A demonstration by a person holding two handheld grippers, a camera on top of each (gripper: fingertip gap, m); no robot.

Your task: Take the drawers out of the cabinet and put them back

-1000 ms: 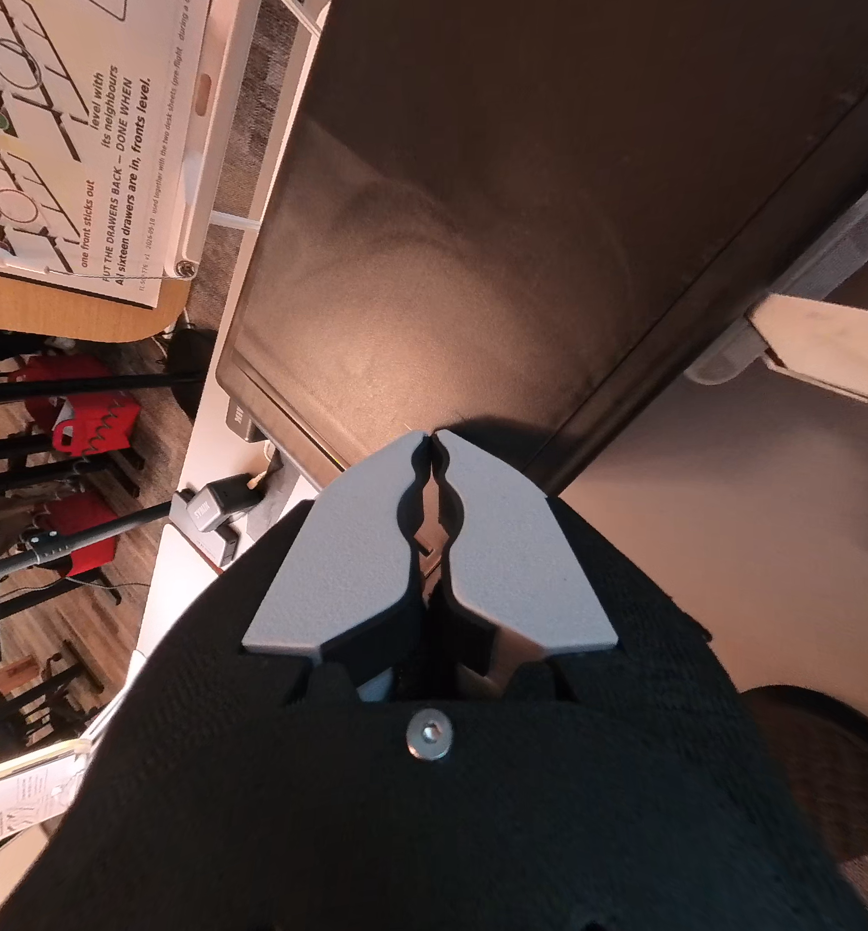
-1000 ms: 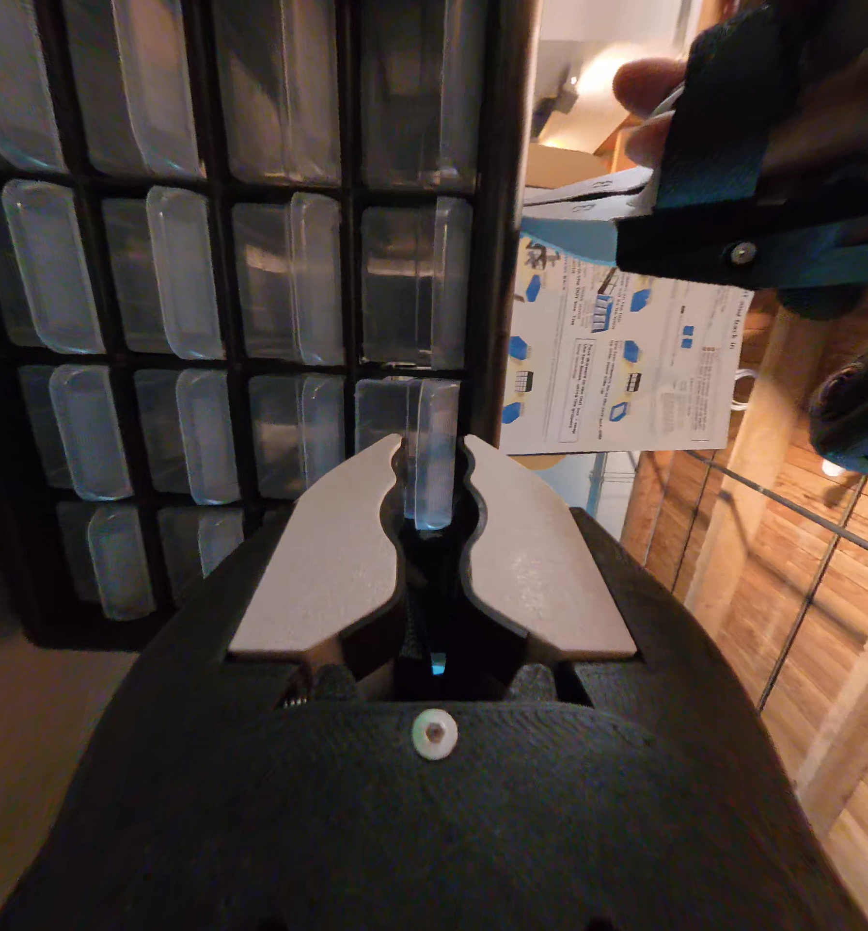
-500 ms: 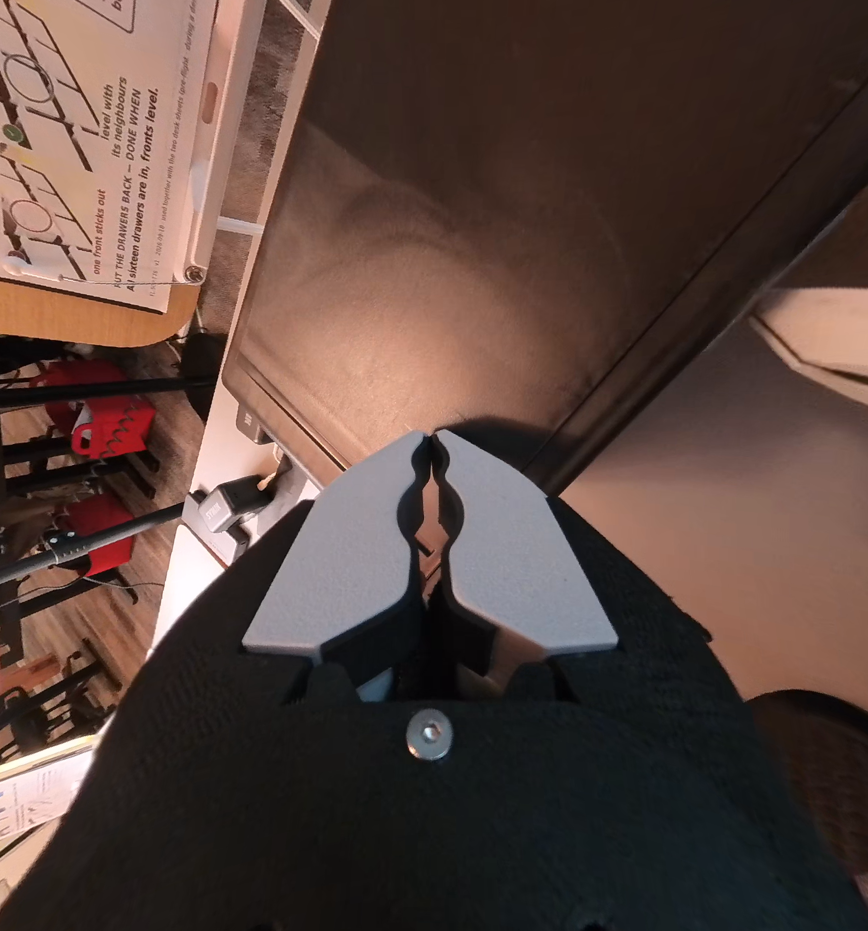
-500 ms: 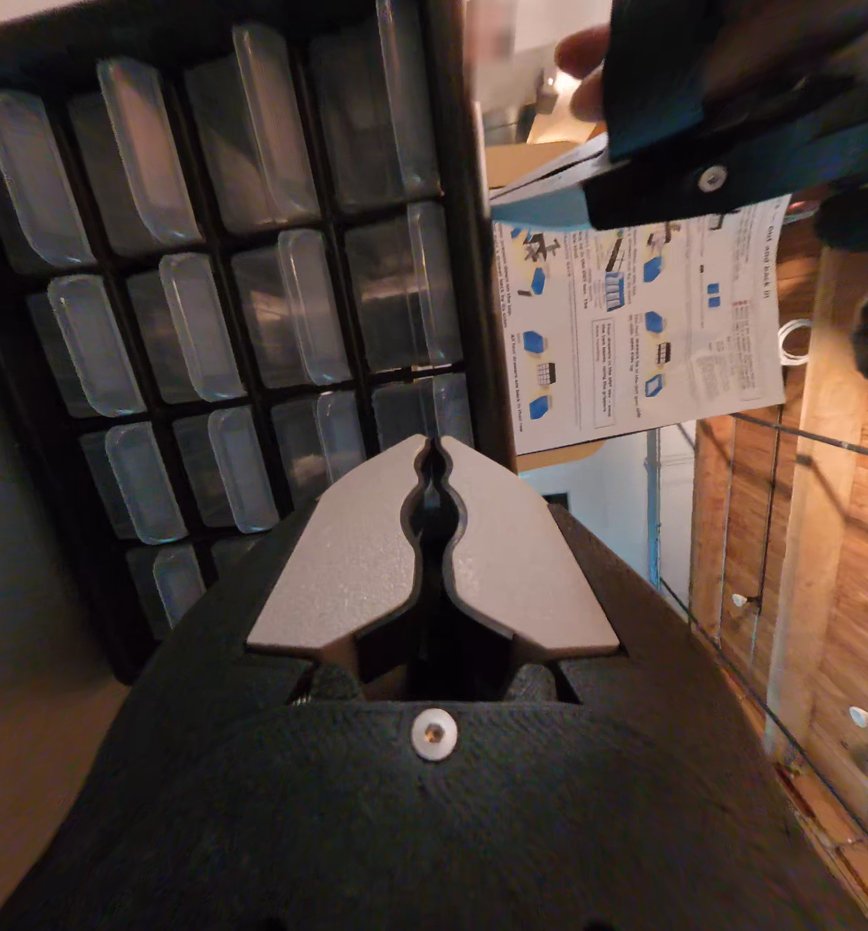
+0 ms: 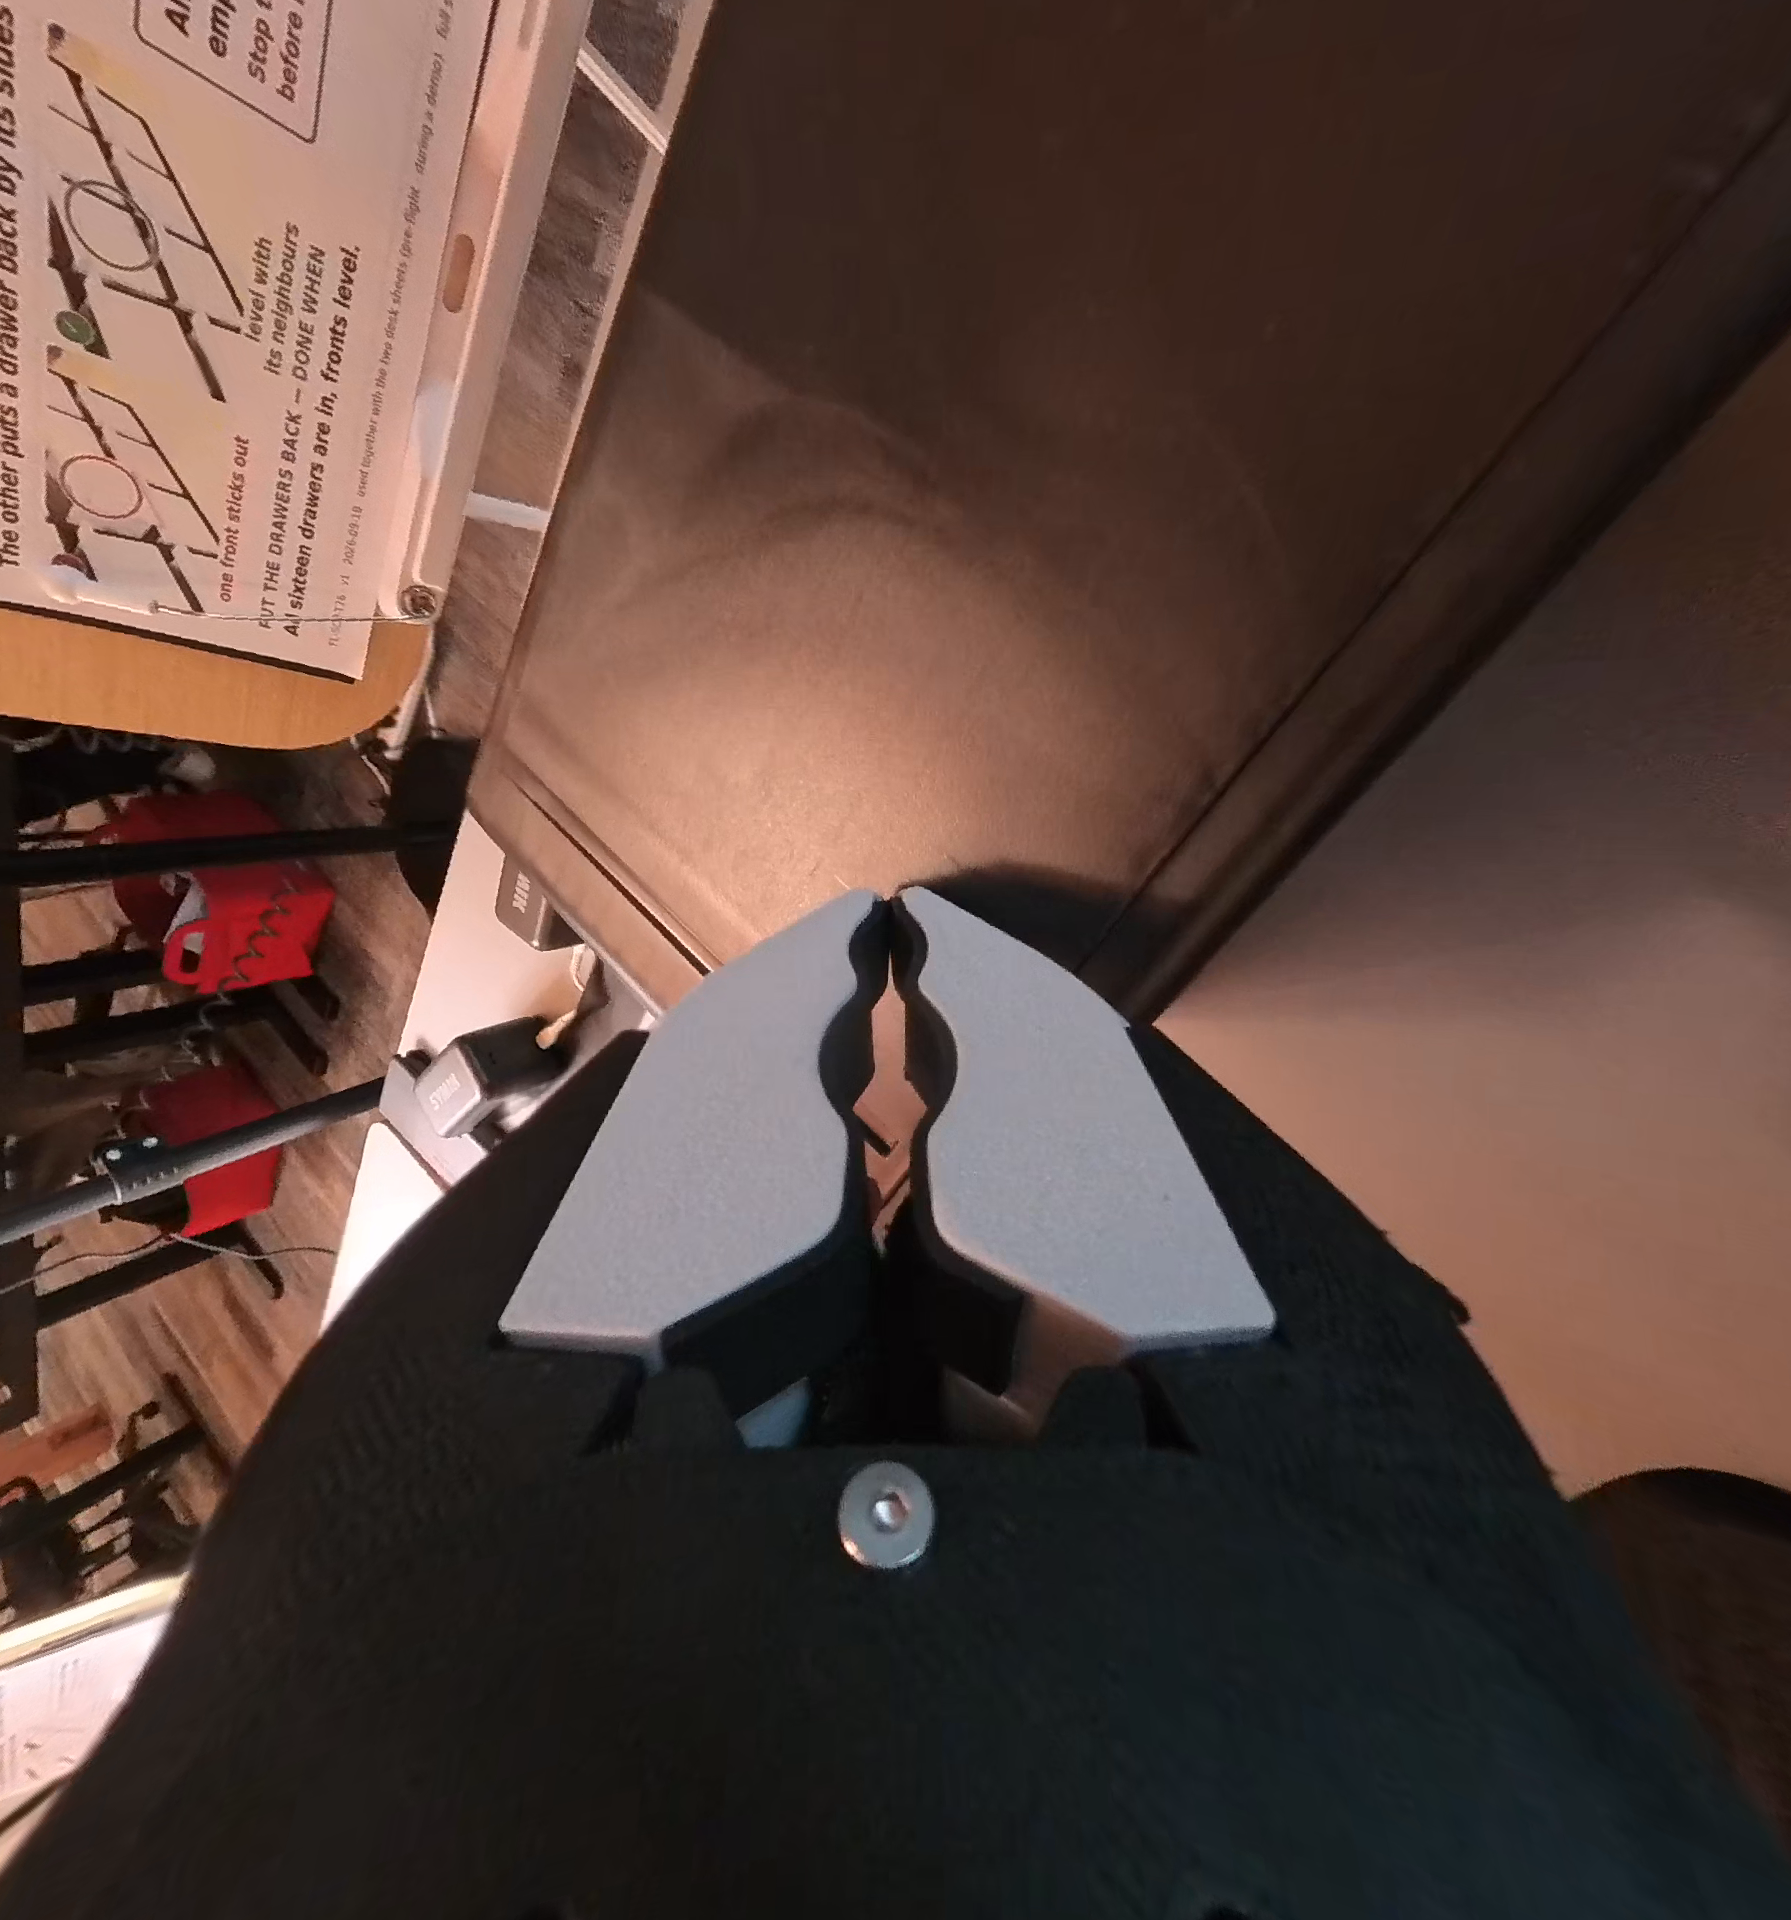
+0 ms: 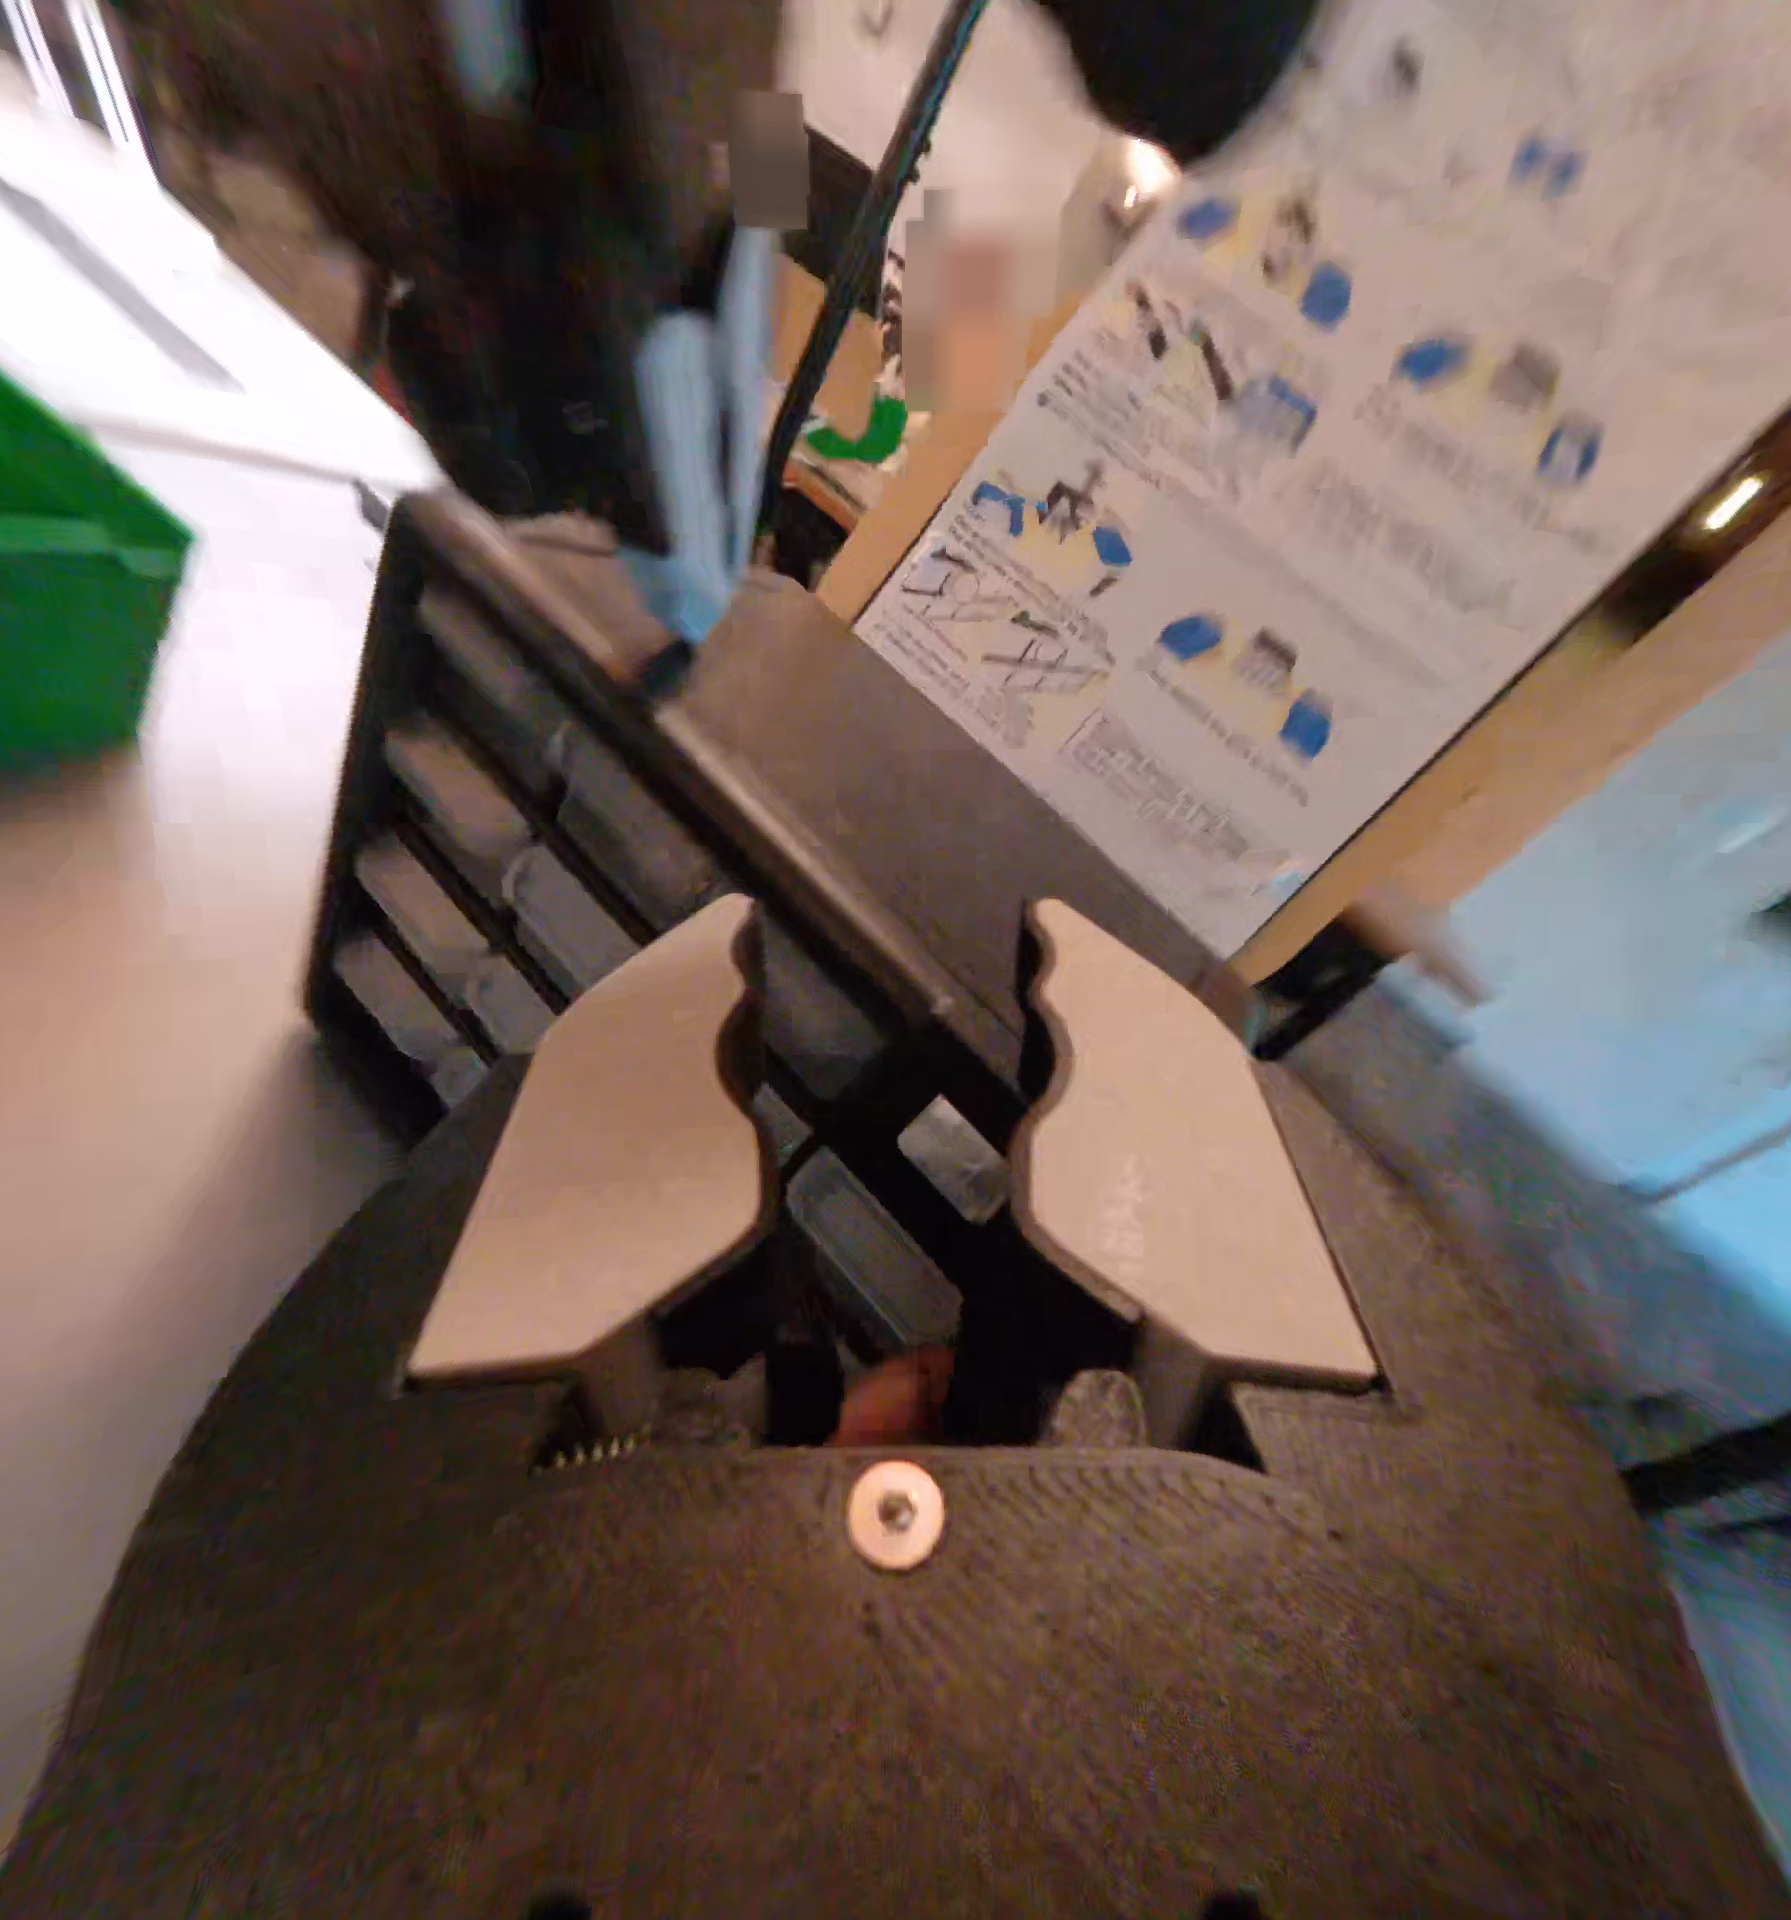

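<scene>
The black cabinet [image 6: 870, 769] stands on the table, its clear drawers [image 6: 455, 800] all pushed in. My left gripper [image 5: 891, 906] is shut and empty, with its tips against the cabinet's dark top panel [image 5: 974, 468]. It also shows in the right wrist view [image 6: 699, 613], resting on the cabinet's top. My right gripper [image 6: 891, 925] is open and empty. It hangs in front of the cabinet's upper corner, a little back from the drawer fronts. The right wrist view is blurred by motion.
A green bin [image 6: 29, 582] sits on the table to the left of the cabinet. Printed instruction sheets [image 6: 1286, 520] [image 5: 143, 312] stand behind the cabinet. The pale table top [image 5: 1545, 1039] lies beside the cabinet. Red chairs [image 5: 236, 925] stand on the wooden floor beyond.
My right gripper was around a drawer front, then drew back shut, and is now open wide with its view swung round. My left gripper has stayed shut on the cabinet top.
</scene>
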